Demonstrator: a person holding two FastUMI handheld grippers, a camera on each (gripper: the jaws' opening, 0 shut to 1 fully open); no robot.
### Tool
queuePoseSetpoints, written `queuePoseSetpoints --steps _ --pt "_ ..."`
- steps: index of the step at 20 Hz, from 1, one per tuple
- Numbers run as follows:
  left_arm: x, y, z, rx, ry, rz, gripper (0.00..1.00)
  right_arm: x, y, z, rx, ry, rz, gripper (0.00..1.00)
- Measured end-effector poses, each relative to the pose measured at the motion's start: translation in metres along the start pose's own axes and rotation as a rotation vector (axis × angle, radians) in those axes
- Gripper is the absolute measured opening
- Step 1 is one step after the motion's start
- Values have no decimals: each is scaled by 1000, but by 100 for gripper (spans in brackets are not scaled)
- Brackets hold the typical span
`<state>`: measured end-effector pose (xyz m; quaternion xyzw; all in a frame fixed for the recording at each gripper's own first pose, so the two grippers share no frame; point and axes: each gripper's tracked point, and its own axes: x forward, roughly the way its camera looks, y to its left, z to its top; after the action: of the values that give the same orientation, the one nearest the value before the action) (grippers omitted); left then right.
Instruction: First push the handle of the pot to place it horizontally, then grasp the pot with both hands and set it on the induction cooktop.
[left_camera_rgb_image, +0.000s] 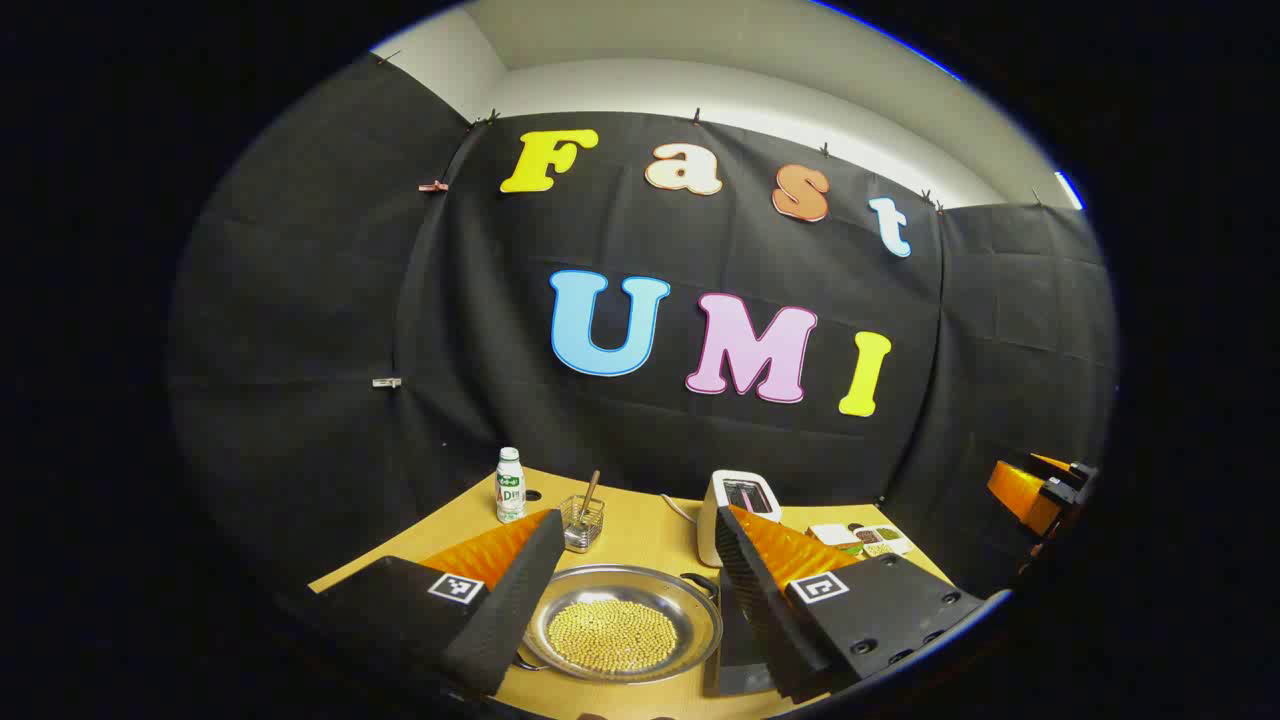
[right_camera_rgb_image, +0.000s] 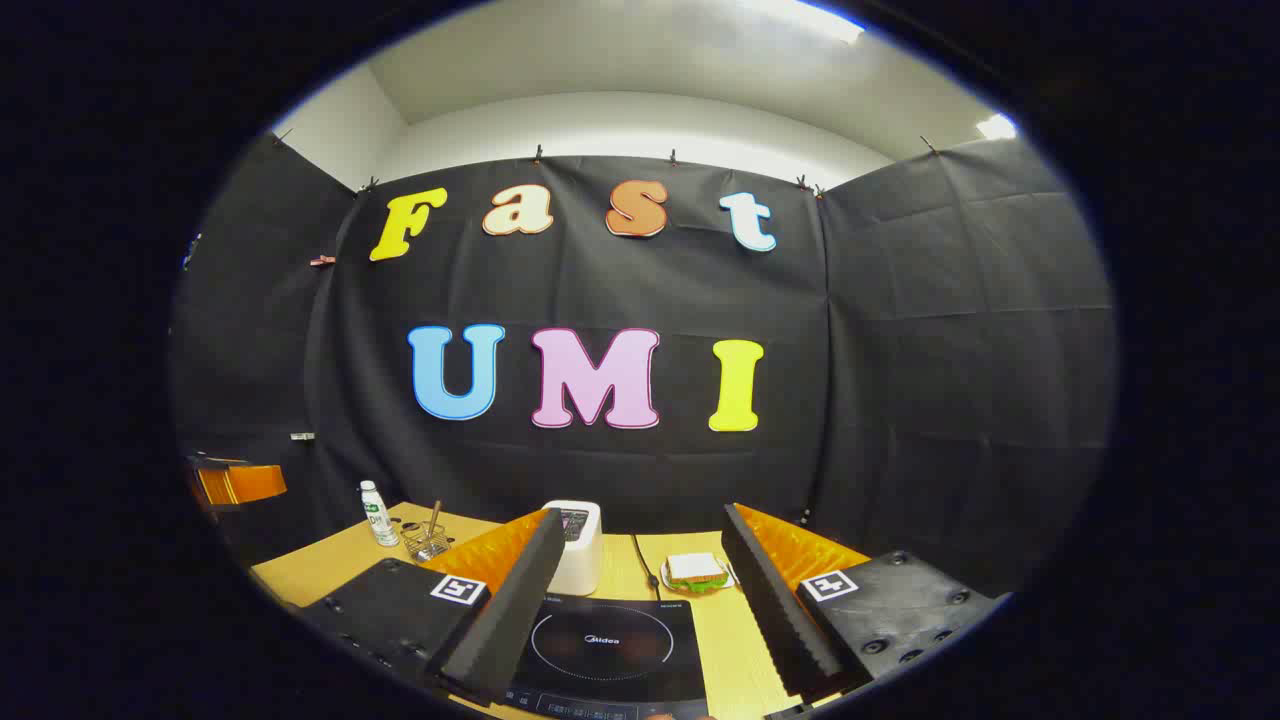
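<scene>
On the bench (left_camera_rgb_image: 650, 535), left tool (left_camera_rgb_image: 630, 620) wide above the pot (left_camera_rgb_image: 622, 622), right tool (right_camera_rgb_image: 635, 625) wide over the cooktop (right_camera_rgb_image: 610, 650); nudge the handle level with one fingertip

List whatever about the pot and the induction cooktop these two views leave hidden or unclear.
- Pot, left gripper view: its left rim and near-left handle are hidden behind the left gripper's own fingers; only a dark loop shows at the upper right, so how the handle lies is unclear.
- Induction cooktop, right gripper view: the front control strip is cut off by the bottom edge, the left corner is covered by a finger of the right gripper.
</scene>
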<state>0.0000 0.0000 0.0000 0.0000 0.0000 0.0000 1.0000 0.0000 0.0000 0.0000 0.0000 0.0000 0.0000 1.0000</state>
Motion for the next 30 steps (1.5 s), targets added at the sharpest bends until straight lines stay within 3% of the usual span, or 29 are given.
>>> queuePoseSetpoints --steps 21,30 --pt "-14 -19 9 78 -26 -60 95 3 -10 1 63 35 -7 98" --pt "-1 -12 -17 40 56 -84 95 -7 -20 -6 71 35 -39 98"
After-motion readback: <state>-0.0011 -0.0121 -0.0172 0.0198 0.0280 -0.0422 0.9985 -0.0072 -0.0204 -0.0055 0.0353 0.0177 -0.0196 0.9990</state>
